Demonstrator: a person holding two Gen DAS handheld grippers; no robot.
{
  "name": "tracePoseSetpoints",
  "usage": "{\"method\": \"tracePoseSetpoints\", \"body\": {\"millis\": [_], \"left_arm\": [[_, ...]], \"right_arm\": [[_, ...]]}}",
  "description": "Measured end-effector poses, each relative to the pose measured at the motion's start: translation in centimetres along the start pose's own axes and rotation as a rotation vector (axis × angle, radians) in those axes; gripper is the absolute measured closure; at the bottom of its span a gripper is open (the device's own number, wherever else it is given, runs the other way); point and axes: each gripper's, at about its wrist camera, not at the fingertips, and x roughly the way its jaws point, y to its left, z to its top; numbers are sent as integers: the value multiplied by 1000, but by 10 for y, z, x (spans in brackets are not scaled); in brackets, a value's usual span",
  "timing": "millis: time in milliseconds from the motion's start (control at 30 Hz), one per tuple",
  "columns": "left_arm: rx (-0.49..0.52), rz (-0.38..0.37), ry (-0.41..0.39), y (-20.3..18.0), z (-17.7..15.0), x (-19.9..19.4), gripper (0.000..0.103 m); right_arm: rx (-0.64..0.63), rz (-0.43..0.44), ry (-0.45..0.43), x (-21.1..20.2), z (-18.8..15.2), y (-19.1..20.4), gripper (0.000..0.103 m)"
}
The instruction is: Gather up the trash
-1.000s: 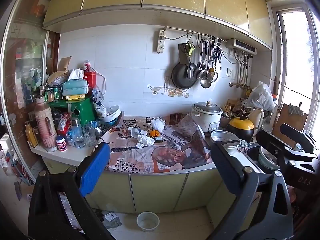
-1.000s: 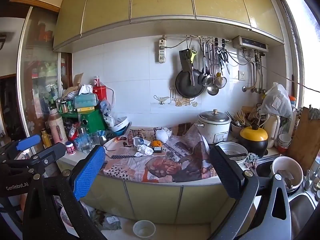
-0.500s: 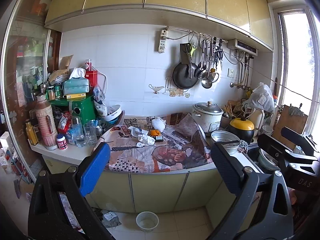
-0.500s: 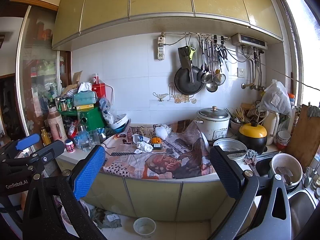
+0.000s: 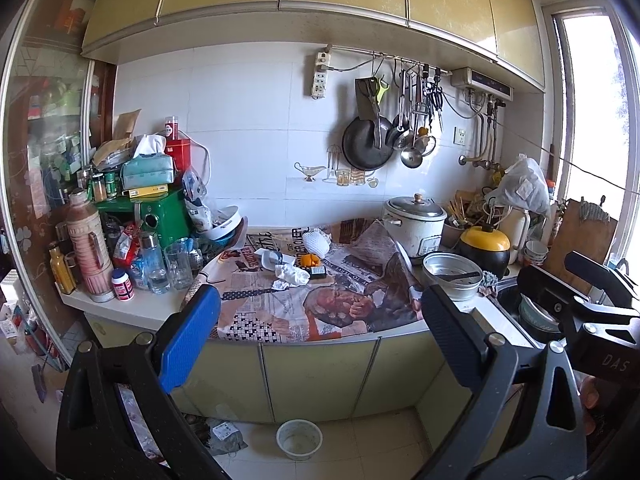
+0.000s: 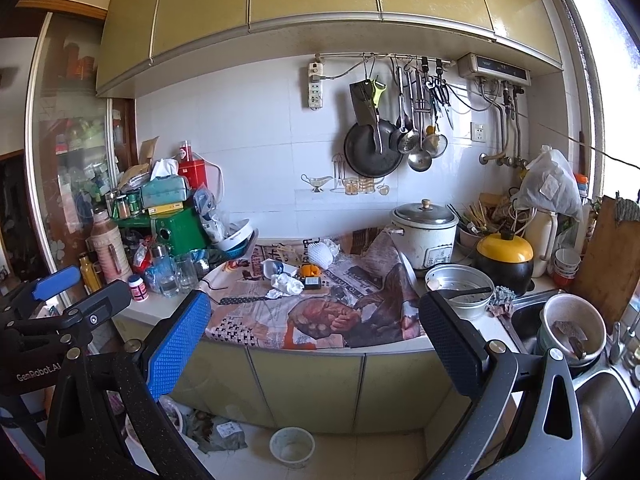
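Observation:
Trash lies on the newspaper-covered counter: a crumpled white tissue, an orange peel, a white foam fruit net and a small dark box. The same tissue, peel and foam net show in the right wrist view. My left gripper is open and empty, well back from the counter. My right gripper is open and empty, also well back. Each gripper shows at the edge of the other's view.
Glasses and bottles crowd the counter's left end. A rice cooker, a metal bowl and a yellow-lidded pot stand right. The sink holds a bowl. A white cup and a crumpled wrapper lie on the floor.
Both views have drifted slightly; the counter sits a little lower and closer in frame. Both grippers stay open and empty.

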Motion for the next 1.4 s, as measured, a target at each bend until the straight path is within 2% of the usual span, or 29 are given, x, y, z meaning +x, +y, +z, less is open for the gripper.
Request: {"method": "tracePoseSetpoints", "body": {"millis": [1400], "left_arm": [[8, -10, 15, 1, -6, 2, 2]], "right_arm": [[-5, 9, 5, 1, 0, 9, 0]]}}
